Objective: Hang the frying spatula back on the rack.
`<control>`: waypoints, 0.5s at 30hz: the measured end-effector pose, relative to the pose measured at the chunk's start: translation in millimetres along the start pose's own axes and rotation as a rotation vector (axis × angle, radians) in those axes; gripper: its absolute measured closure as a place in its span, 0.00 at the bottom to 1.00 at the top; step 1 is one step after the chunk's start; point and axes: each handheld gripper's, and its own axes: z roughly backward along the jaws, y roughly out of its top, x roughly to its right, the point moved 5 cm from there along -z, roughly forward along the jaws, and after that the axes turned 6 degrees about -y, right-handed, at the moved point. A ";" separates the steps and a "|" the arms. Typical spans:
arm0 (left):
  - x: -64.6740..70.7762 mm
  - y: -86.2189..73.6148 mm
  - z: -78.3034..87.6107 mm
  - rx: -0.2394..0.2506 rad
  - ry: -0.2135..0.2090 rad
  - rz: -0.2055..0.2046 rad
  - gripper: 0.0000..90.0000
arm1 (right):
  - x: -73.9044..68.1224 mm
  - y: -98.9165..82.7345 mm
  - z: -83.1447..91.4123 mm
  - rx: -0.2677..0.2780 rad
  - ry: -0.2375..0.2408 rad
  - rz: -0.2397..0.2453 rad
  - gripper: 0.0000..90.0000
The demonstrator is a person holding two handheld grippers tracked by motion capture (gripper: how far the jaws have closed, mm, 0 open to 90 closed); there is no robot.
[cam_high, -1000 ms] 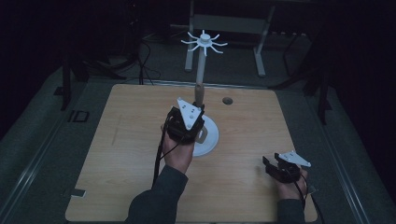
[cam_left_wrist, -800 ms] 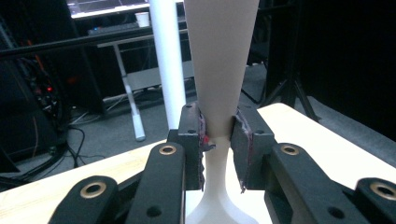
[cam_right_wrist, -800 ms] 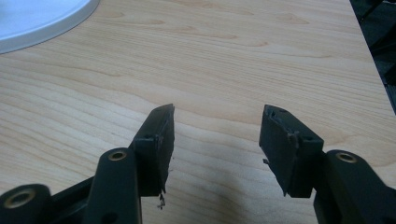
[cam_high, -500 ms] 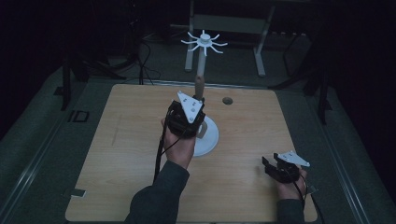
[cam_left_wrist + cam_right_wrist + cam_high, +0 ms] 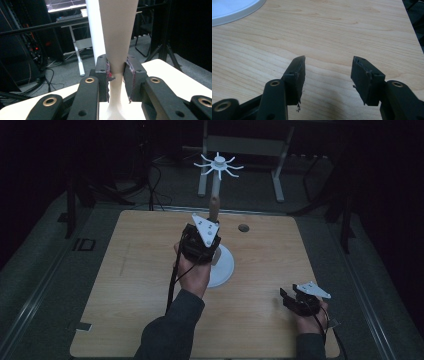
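Note:
A white stand with a round base [image 5: 225, 267] rises from the middle of the wooden table [image 5: 130, 285]. Its thin pole carries a spoked white top [image 5: 218, 164]. Beside the pole stands a tan tapered post [image 5: 214, 206]. My left gripper [image 5: 202, 242] is shut on that tapered post [image 5: 117, 32] low down, one pad on each side [image 5: 117, 68], and the white pole [image 5: 96, 27] is just behind it. My right gripper [image 5: 295, 300] rests near the table's front right. It stands open [image 5: 327, 68] over bare wood, and the stand's base rim [image 5: 234, 10] lies at upper left.
A small dark round spot [image 5: 243, 227] lies on the table behind the stand. A grey metal frame [image 5: 240, 145] stands on the floor beyond the far edge. A bit of tape [image 5: 82, 325] marks the front left corner. Dark floor surrounds the table.
My left gripper has shifted slightly away from me along the post, still shut on it. The right gripper has stayed where it was.

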 end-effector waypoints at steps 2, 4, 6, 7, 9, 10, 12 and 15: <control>-0.1 0.6 -0.3 -0.001 0.003 0.000 0.83 | 0.0 0.0 0.0 0.000 0.000 0.001 0.50; -0.7 2.6 -1.4 -0.003 0.016 0.003 0.83 | -0.3 -0.2 -0.1 -0.002 0.001 0.003 0.50; -0.9 3.6 -2.3 -0.004 0.025 -0.006 0.83 | -0.4 -0.2 -0.2 -0.002 0.001 0.003 0.50; -0.9 3.9 -2.7 -0.006 0.029 -0.008 0.83 | -0.4 -0.3 -0.3 -0.003 0.001 0.003 0.50; -1.4 5.5 -4.1 -0.003 0.035 -0.004 0.83 | -0.5 -0.4 -0.3 -0.003 0.001 0.003 0.50; -2.1 6.3 -4.6 -0.004 0.035 -0.004 0.83 | -0.6 -0.3 -0.3 -0.003 0.001 0.005 0.50; -3.0 7.5 -5.4 -0.005 0.042 -0.003 0.83 | -0.6 -0.4 -0.4 -0.003 0.001 0.005 0.50; -3.5 9.1 -6.0 -0.003 0.049 -0.001 0.83 | -0.7 -0.5 -0.7 -0.004 0.001 0.006 0.50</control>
